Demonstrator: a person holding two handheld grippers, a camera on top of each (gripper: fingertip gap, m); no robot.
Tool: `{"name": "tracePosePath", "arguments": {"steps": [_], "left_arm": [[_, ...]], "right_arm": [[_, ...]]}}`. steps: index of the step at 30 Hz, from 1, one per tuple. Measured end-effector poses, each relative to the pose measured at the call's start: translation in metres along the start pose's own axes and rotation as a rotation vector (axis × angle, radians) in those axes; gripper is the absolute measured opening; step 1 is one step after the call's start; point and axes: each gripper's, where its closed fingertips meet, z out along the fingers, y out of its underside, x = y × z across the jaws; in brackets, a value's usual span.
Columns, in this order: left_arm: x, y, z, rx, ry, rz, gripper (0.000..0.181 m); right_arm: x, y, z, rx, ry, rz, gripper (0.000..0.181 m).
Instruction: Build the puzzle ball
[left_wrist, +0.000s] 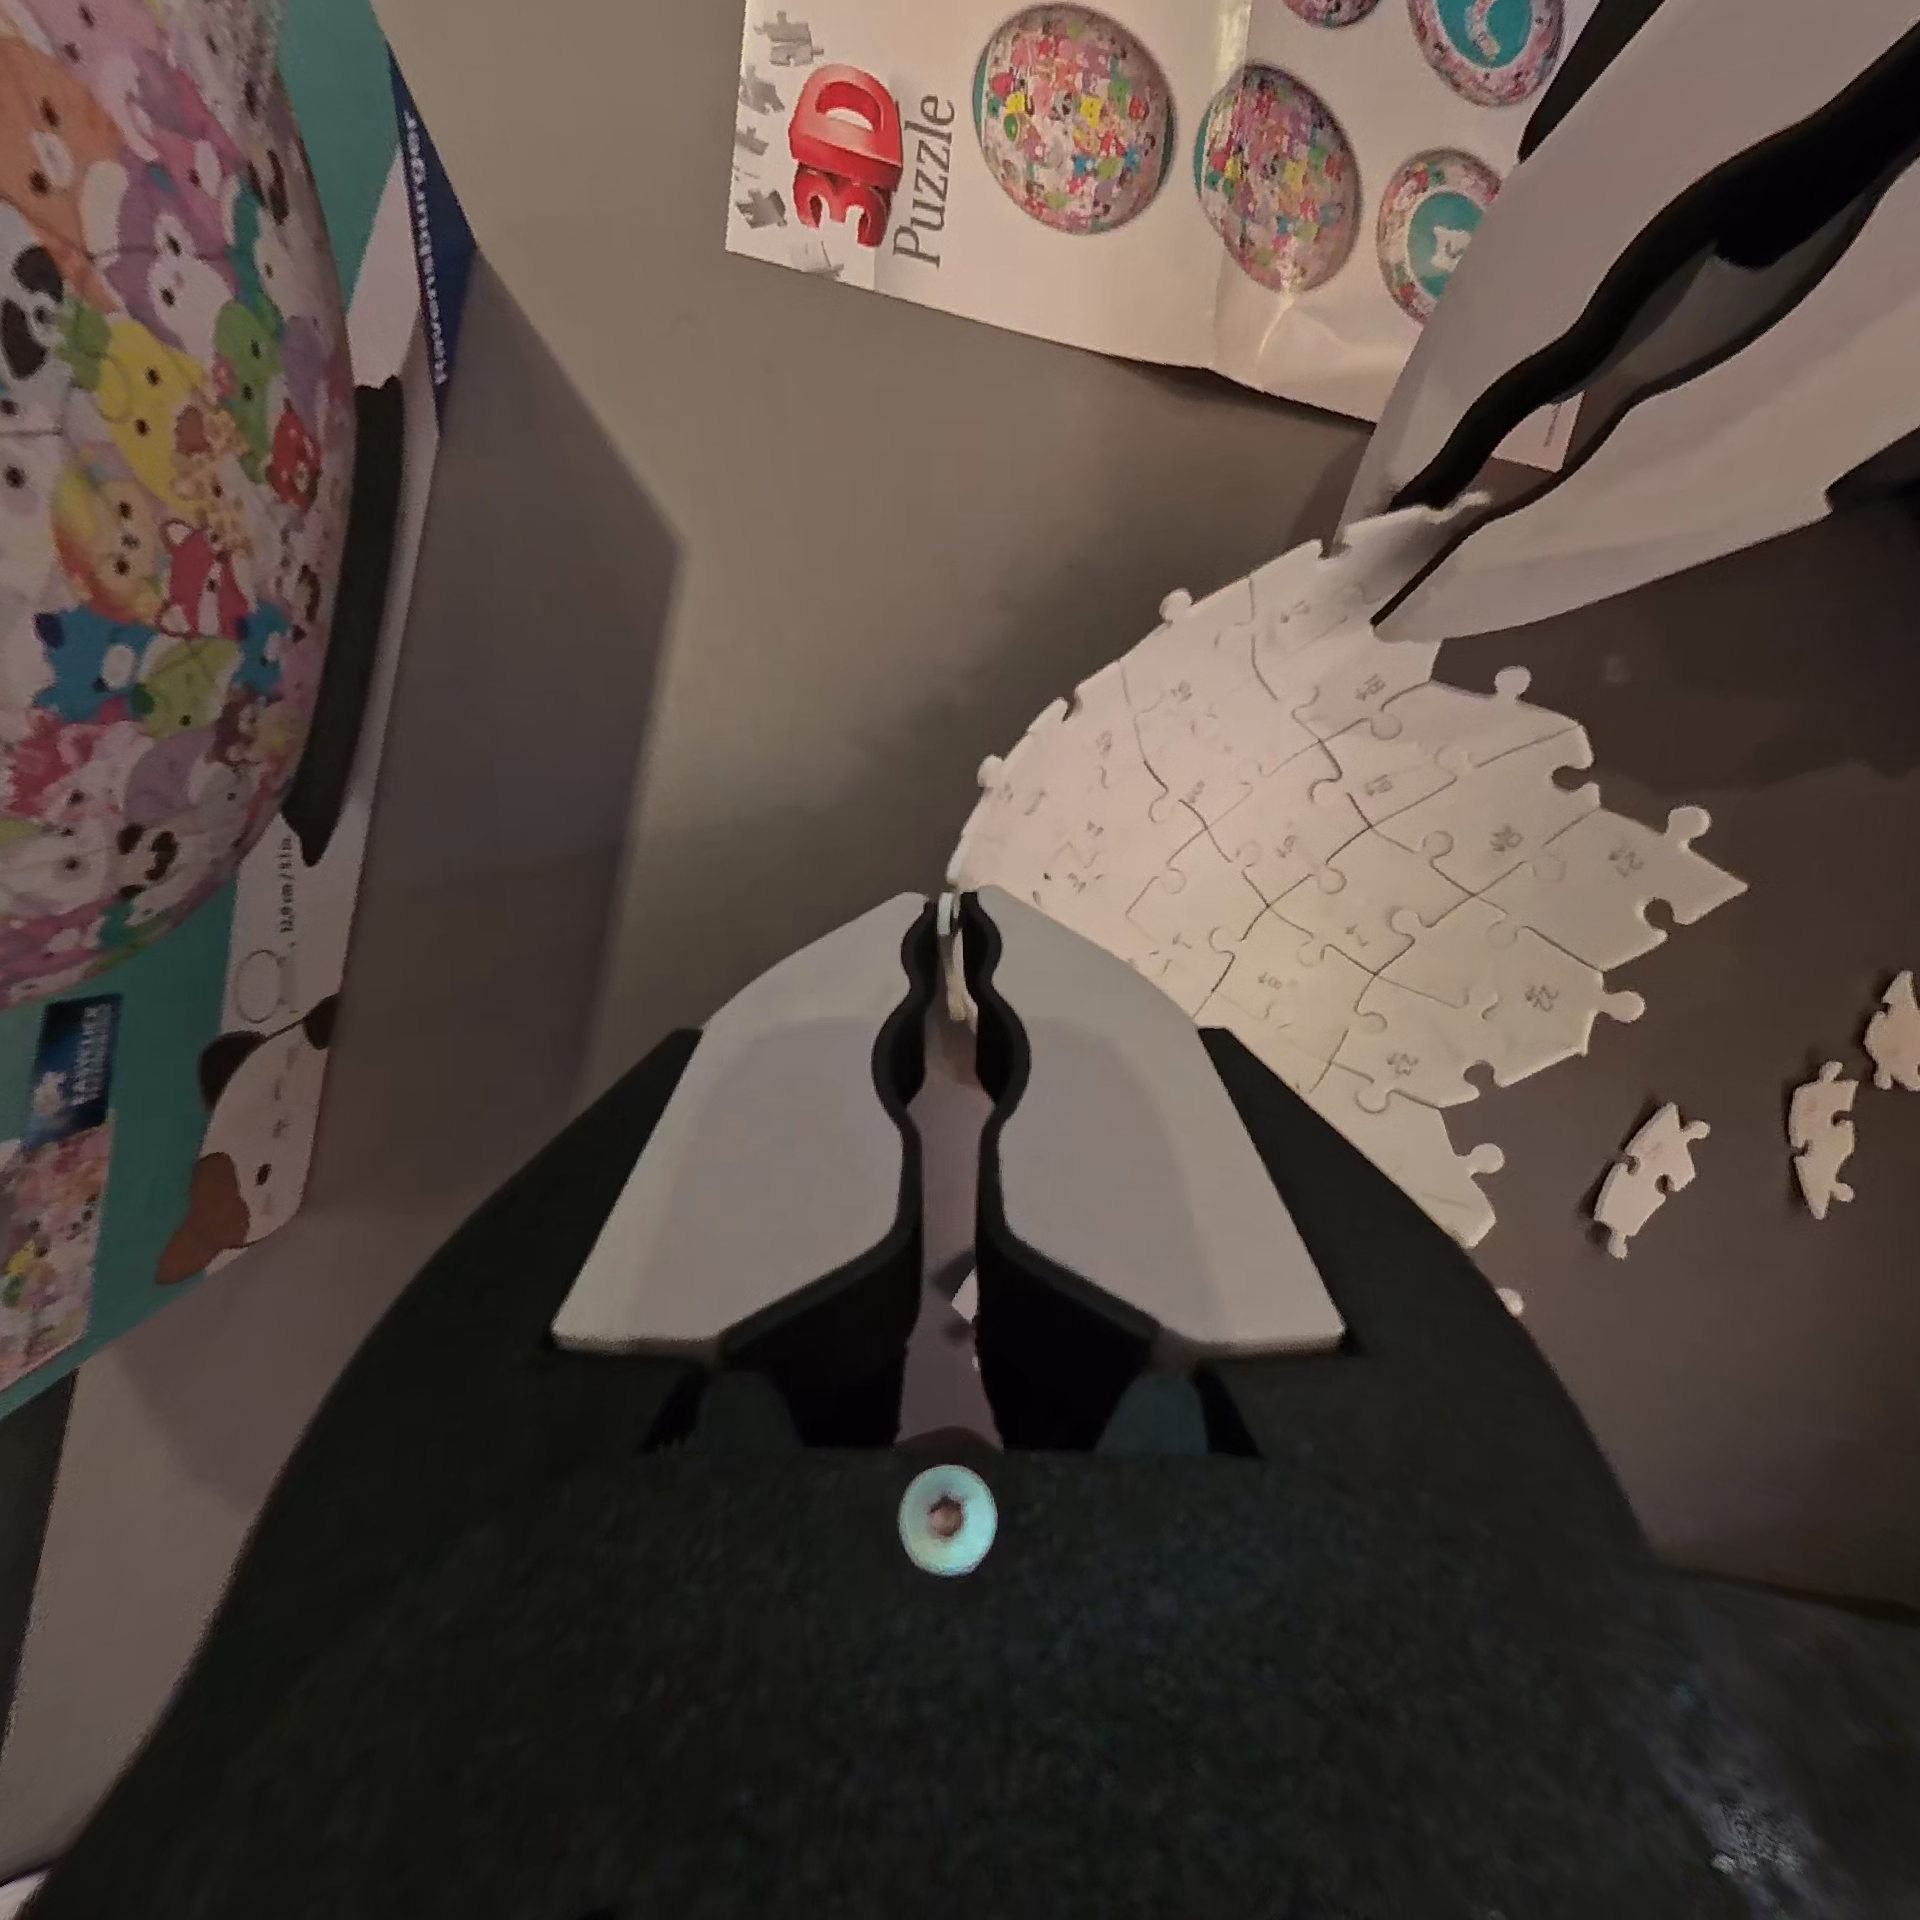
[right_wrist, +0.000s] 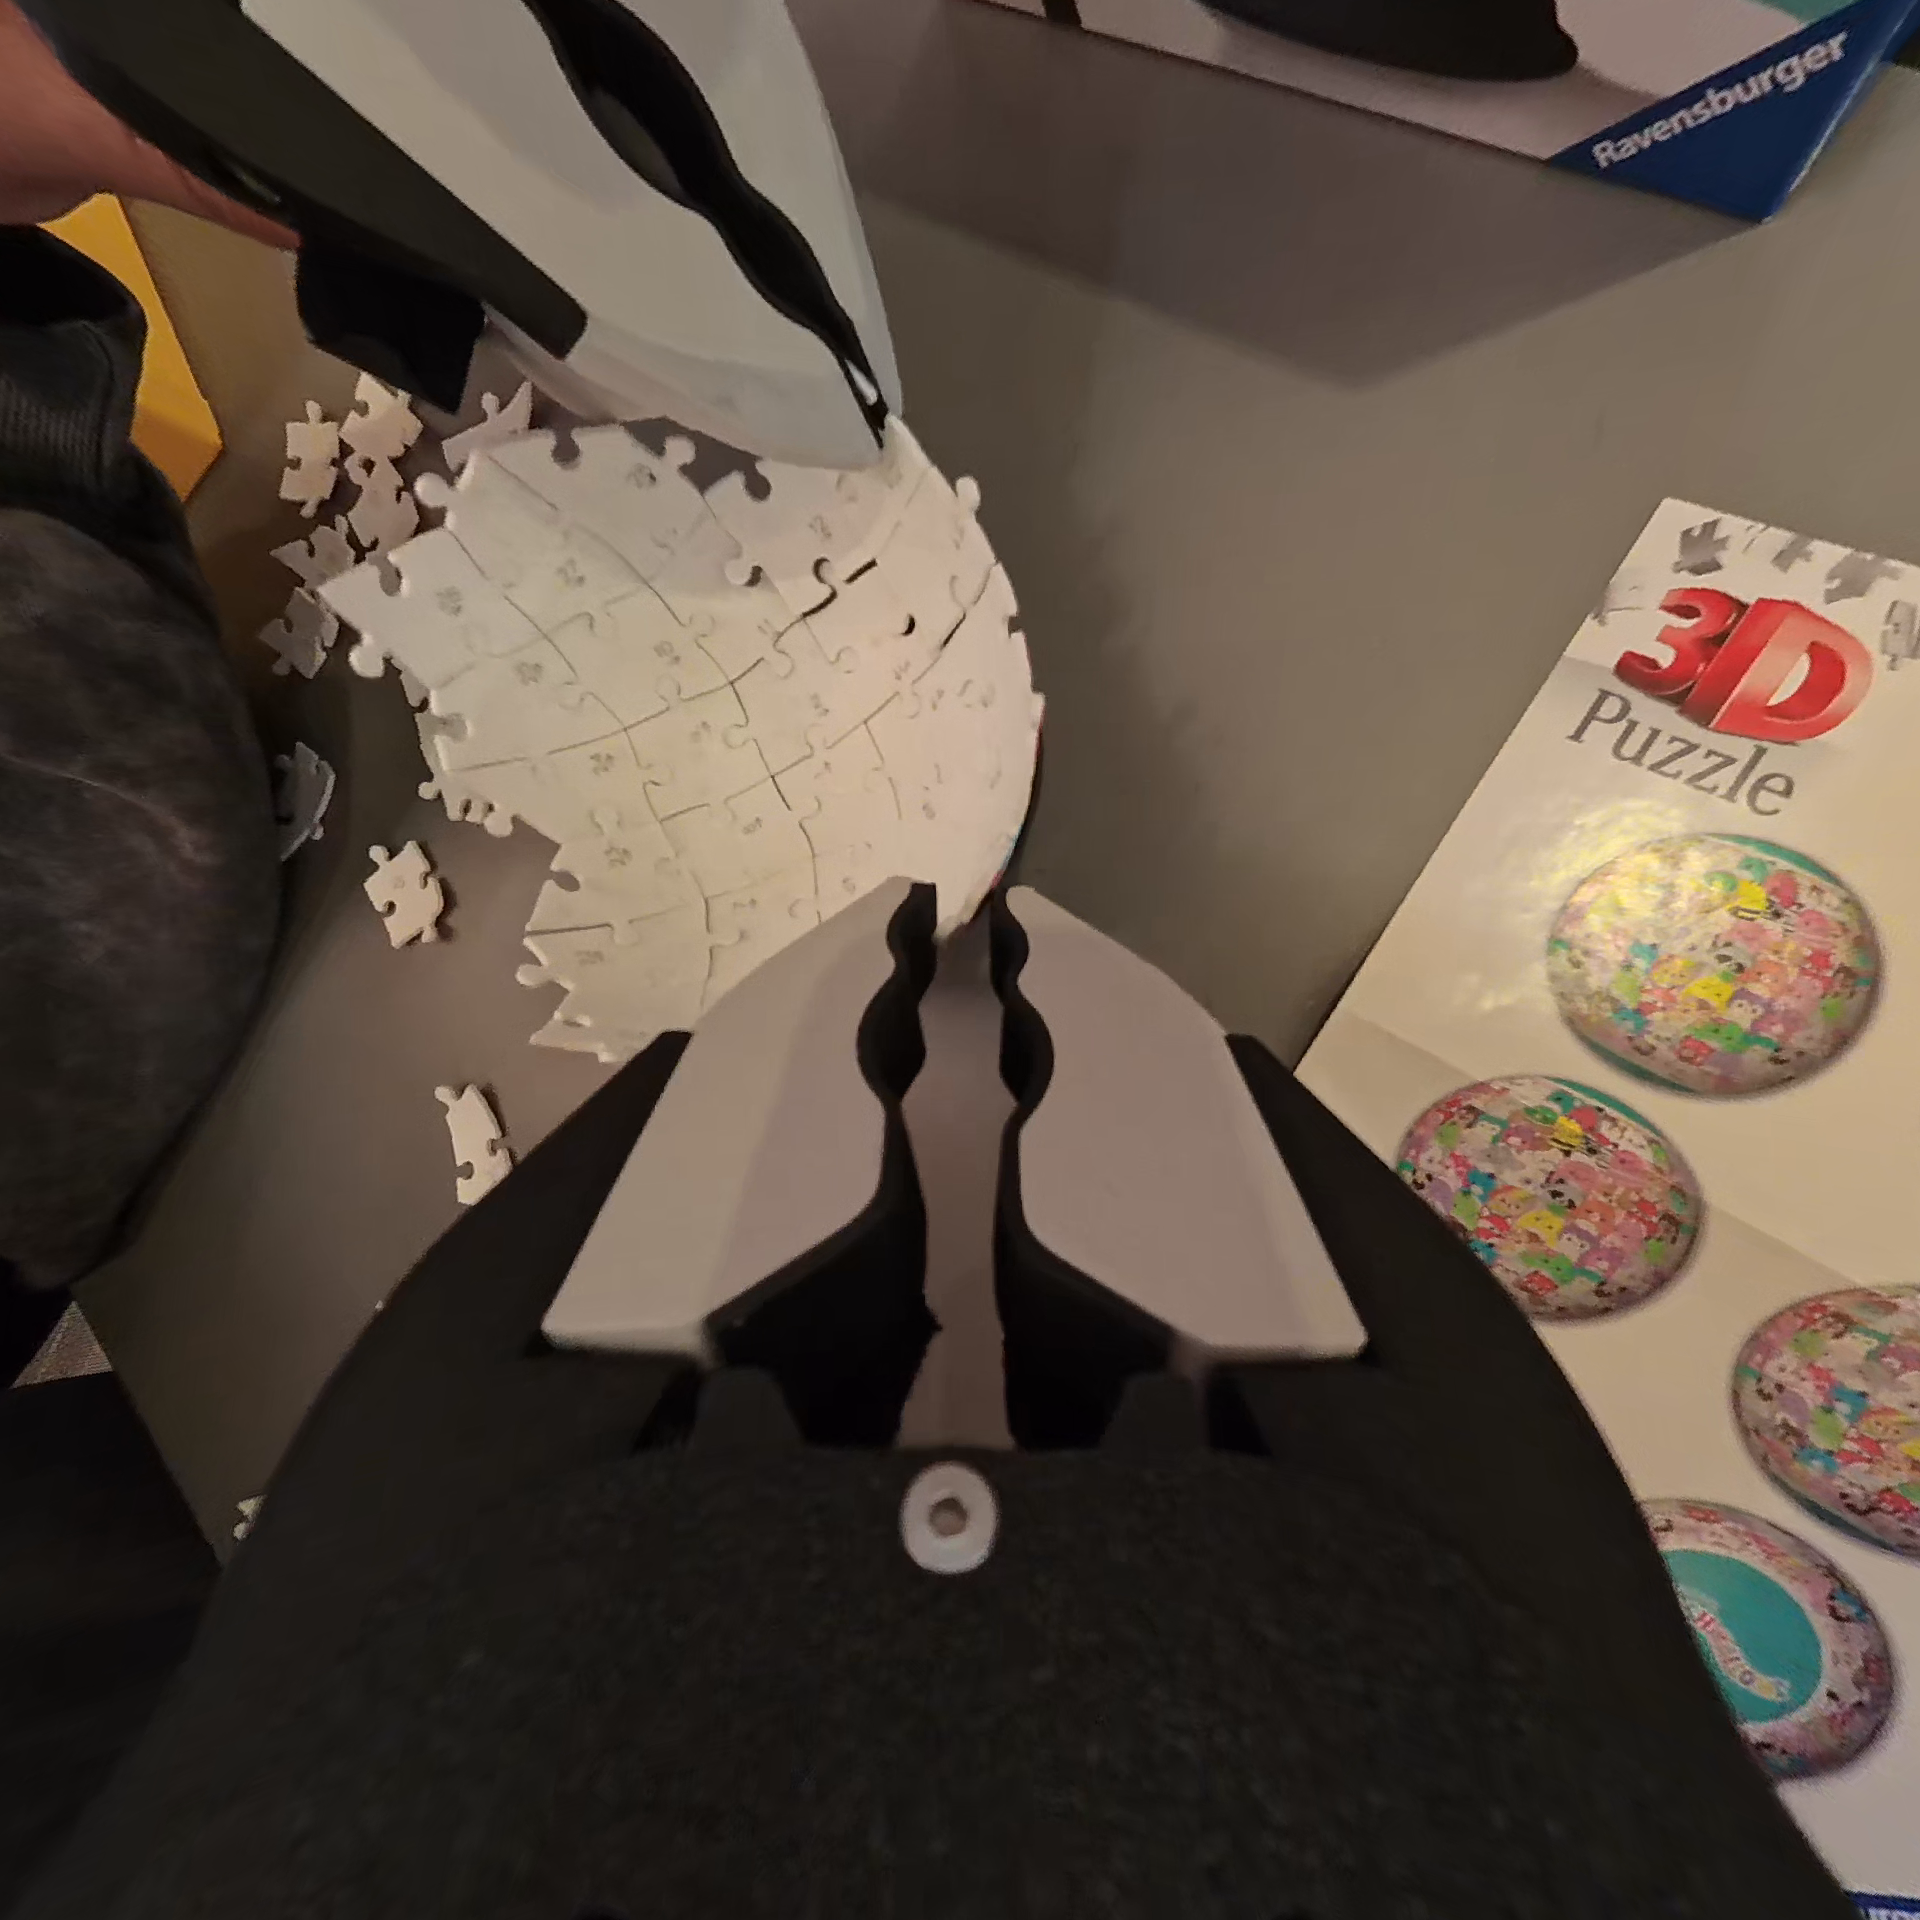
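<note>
Left wrist view: camera mounted behind the left gripper (left_wrist: 951, 914), looking steeply down along its fingers at the grey table (left_wrist: 831, 623), close range. Right wrist view: same mounting behind the right gripper (right_wrist: 961, 909), likewise angled downward, close. Both views share the half-built puzzle shell (left_wrist: 1351, 862) (right_wrist: 707, 707), seen from opposite rims, the instruction leaflet (left_wrist: 1039, 208) (right_wrist: 1662, 987), and each other's gripper.

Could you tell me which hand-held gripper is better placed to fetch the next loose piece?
Probably the left hand-held gripper: the loose pieces lie on its side of the shell. Both are shut on the rim, though.
</note>
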Motion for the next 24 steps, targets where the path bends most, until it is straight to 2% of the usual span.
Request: {"name": "tracePosePath", "arguments": {"steps": [12,18,21,24], "left_arm": [[0.002,0.001,-0.002,-0.048,-0.077,0.082,0.004],[0.001,0.001,-0.003,-0.043,-0.073,0.072,0.004],[0.000,0.000,-0.003,-0.038,-0.066,0.064,0.004],[0.001,0.000,-0.002,-0.033,-0.063,0.060,0.004]], "right_arm": [[-0.003,0.000,0.000,-0.009,-0.024,0.005,0.011],[-0.011,-0.008,-0.011,0.012,-0.074,-0.032,0.030],[-0.008,-0.025,-0.021,0.044,-0.054,-0.152,0.030],[0.000,-0.050,-0.015,0.064,-0.060,-0.402,0.030]]}}
